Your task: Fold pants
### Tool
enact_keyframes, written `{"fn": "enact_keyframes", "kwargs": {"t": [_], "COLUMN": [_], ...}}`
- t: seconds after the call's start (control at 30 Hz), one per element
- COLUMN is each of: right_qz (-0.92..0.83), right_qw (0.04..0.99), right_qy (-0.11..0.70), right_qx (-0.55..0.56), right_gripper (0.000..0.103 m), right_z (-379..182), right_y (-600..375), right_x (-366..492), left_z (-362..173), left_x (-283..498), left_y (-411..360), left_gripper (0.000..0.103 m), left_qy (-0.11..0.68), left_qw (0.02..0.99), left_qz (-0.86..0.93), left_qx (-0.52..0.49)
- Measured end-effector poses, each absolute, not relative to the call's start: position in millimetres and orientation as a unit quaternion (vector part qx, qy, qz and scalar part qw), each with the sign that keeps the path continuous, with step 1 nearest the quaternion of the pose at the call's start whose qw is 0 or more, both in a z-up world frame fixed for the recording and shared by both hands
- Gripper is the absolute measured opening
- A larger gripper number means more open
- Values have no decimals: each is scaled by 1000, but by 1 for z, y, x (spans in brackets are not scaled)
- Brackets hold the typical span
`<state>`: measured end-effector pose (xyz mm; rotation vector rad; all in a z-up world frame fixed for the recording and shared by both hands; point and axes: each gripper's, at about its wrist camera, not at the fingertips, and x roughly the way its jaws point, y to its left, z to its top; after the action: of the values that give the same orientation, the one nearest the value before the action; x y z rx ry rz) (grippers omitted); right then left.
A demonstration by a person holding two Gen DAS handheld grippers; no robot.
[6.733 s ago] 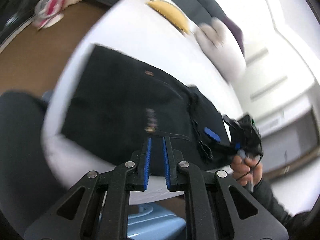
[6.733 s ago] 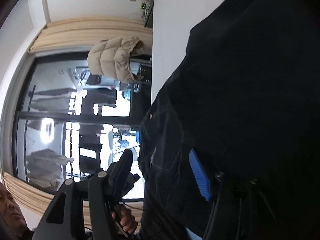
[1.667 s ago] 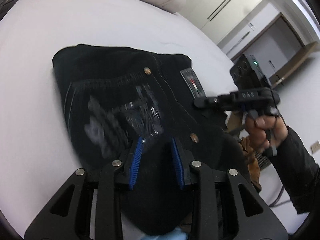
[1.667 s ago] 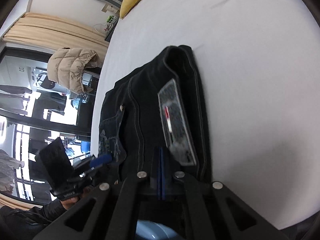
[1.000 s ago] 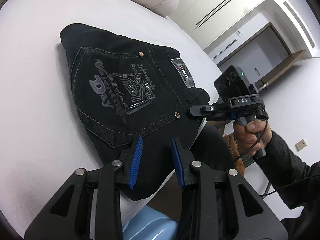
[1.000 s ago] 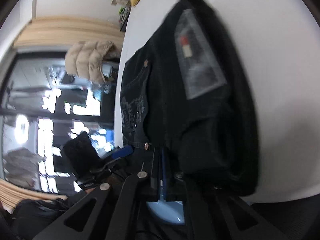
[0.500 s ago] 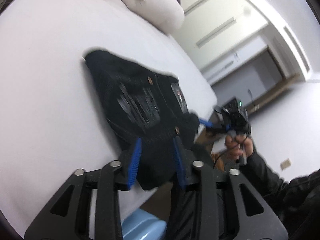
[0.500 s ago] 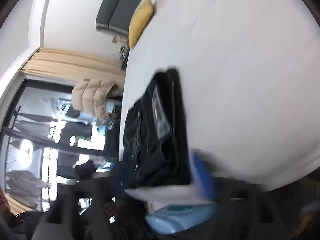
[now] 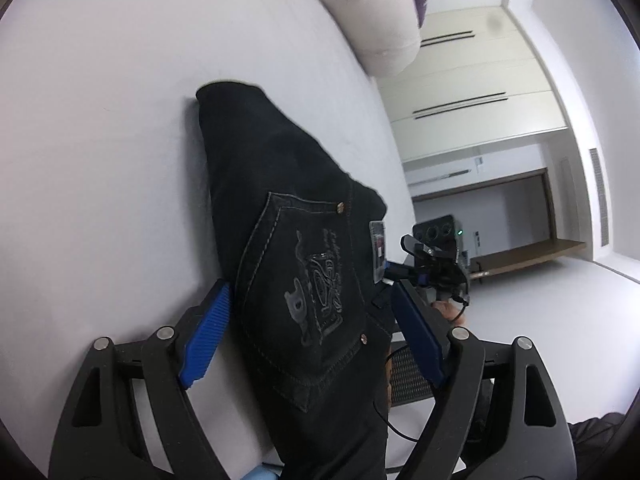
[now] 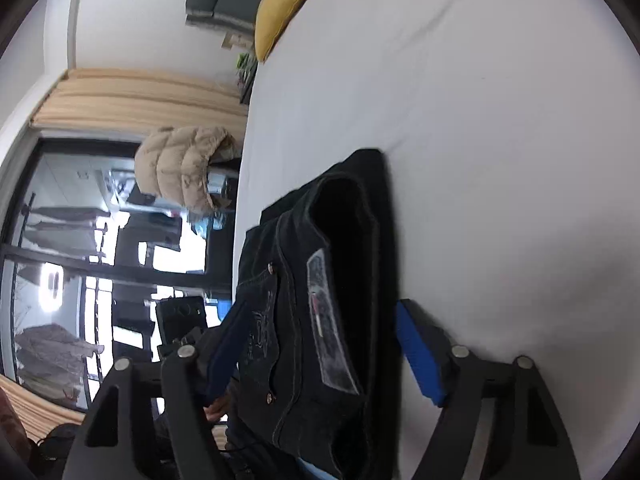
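Note:
The black jeans (image 9: 288,216) lie folded into a compact stack on the white bed (image 9: 100,120), back pocket with grey embroidery facing up. My left gripper (image 9: 308,320) is open, its blue pads (image 9: 204,336) spread either side of the pocket end, holding nothing. In the right wrist view the same jeans (image 10: 340,280) show their waistband and grey label. My right gripper (image 10: 320,344) is open too, with its fingers either side of the stack. It also shows in the left wrist view (image 9: 404,264) at the bed's edge.
A beige pillow (image 9: 372,20) lies at the far end of the bed, with a yellow cushion (image 10: 280,12) at the other corner. A tan puffer jacket (image 10: 184,164) hangs beside the bed. White wardrobes (image 9: 472,92) line the wall.
Both grippers have opened wide; a second ago the right was shut at the waistband and the left jaws were narrow. Both views have swung round, and the jeans now lie between each gripper's fingers.

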<state>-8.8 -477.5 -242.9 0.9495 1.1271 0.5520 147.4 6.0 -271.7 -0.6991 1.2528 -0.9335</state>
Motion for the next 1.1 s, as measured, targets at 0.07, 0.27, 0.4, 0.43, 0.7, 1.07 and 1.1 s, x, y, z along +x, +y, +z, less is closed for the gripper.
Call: {"fn": "enact_keyframes", "kwargs": {"t": [0.07, 0.27, 0.4, 0.43, 0.7, 1.07, 1.1], "right_qz": [251, 241, 219, 218, 198, 226, 229], "right_qw": [704, 697, 705, 706, 741, 770, 770], "right_qy": [526, 548, 562, 561, 540, 504, 501], "right_qx": [405, 395, 374, 373, 346, 321, 321], "right_gripper": [75, 55, 34, 33, 22, 20, 20], "right_z": [-243, -251, -250, -250, -227, -181, -179], "right_y": [-469, -462, -459, -460, -451, -420, -415], "right_x": [-6, 1, 1, 0, -8, 50, 67], "left_z": [-275, -278, -287, -288, -275, -219, -213], "left_x": [151, 158, 164, 165, 161, 179, 183], "left_y": [1, -16, -13, -11, -27, -19, -19], "left_gripper": [78, 70, 31, 29, 21, 20, 20], "left_qy": [561, 587, 608, 609, 597, 545, 540], "left_qw": [649, 645, 649, 646, 661, 716, 723], "left_qz": [-414, -418, -388, -387, -382, -384, -380], "left_qx": [-304, -253, -243, -250, -247, -209, -203]}}
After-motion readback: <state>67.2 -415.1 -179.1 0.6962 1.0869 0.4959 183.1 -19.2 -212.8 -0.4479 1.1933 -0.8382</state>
